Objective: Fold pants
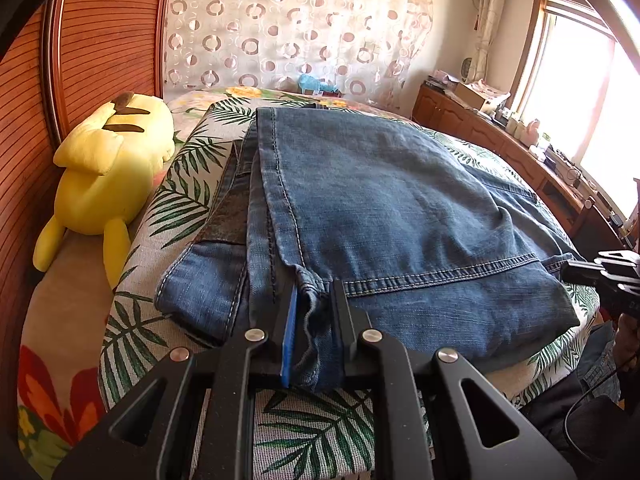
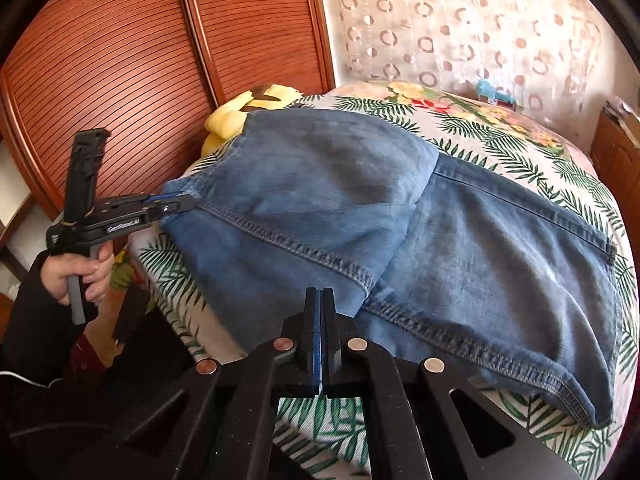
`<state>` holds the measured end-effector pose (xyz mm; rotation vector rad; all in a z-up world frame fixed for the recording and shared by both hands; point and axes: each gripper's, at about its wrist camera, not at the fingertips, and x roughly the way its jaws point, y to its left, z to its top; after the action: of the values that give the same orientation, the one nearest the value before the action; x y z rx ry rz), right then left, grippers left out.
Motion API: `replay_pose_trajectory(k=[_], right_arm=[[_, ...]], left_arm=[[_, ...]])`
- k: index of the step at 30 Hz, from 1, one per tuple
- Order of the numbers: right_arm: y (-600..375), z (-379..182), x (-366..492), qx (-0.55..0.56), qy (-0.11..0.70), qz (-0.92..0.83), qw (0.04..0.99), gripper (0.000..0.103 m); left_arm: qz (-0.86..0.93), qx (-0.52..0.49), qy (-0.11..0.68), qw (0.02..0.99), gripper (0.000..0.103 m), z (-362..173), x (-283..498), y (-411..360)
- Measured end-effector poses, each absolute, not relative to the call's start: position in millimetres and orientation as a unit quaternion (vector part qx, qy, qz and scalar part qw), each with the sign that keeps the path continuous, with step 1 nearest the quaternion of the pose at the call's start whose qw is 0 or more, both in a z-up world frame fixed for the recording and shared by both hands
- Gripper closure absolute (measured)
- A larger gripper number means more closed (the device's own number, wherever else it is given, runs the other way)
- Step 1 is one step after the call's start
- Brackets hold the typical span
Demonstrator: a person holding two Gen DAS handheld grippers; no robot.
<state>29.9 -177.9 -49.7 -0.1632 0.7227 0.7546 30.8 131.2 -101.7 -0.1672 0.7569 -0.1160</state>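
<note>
Denim fills the left wrist view: the folded pants point(image 1: 384, 216) lie on the bed point(image 1: 184, 200), whose cover is printed with green palm leaves, and their stitched hem runs across the near part of the stack. The left tongs point(image 1: 314, 300) stand narrow, pinched on a bunched bit of the pants' near edge, with cloth pressed between the blue-lined finger point(image 1: 291, 320) and the black one. A yellow plush toy point(image 1: 108, 172) lies at the left of the bed against slatted wooden doors point(image 1: 100, 40). Far behind hangs a curtain with ring patterns point(image 1: 288, 28), and at the right a wooden cabinet point(image 1: 480, 128) stands under a bright window point(image 1: 576, 92). The other tool point(image 1: 612, 280) shows at the right edge, just off the pants' corner. In the right wrist view the pants point(image 2: 420, 240) spread over the same leaf-printed bed point(image 2: 512, 148), the upper fold lying over the left part and a longer layer reaching right. The right tongs point(image 2: 320, 300) are pressed fully together with nothing between them, their tips just at the near edge of the cloth. At the left a hand point(image 2: 76, 272) grips the handle of the left tongs point(image 2: 176, 205), which clamp the pants' left corner. The plush toy point(image 2: 240, 112) peeks out beyond the far left of the denim, before the slatted doors point(image 2: 160, 48).
</note>
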Motion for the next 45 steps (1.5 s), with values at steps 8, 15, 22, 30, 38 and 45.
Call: replay_pose_trajectory(k=[8,15,22,30,38,45], right_arm=[[-171.5,-50.5,48.6,-0.071,0.347,0.321,0.878,0.085],[-158.0,-68.5,62.2,-0.054,0.377,0.322,0.867,0.079],[-160.9,-68.8,72.0,-0.031,0.389,0.344,0.854,0.096],[-176.4,-50.2,38.9,-0.027,0.347,0.347,0.871,0.099],[-181.5,-67.6,41.5,-0.051,0.365,0.337,0.866,0.091],[-184.5,-52.5,86.4,-0.027,0.337,0.299,0.893,0.067]], left_arm=[[-0.057,-0.083,0.368,0.924,0.087,-102.3,29.8,131.7],[-0.056,-0.082,0.368,0.924,0.087,-102.9,29.8,131.8],[-0.056,-0.083,0.368,0.924,0.087,-103.5,29.5,131.2],[-0.056,-0.082,0.365,0.926,0.087,-105.6,27.6,128.6],[-0.055,-0.085,0.366,0.925,0.087,-106.2,27.7,129.5],[-0.054,-0.086,0.364,0.926,0.087,-105.9,26.5,129.8]])
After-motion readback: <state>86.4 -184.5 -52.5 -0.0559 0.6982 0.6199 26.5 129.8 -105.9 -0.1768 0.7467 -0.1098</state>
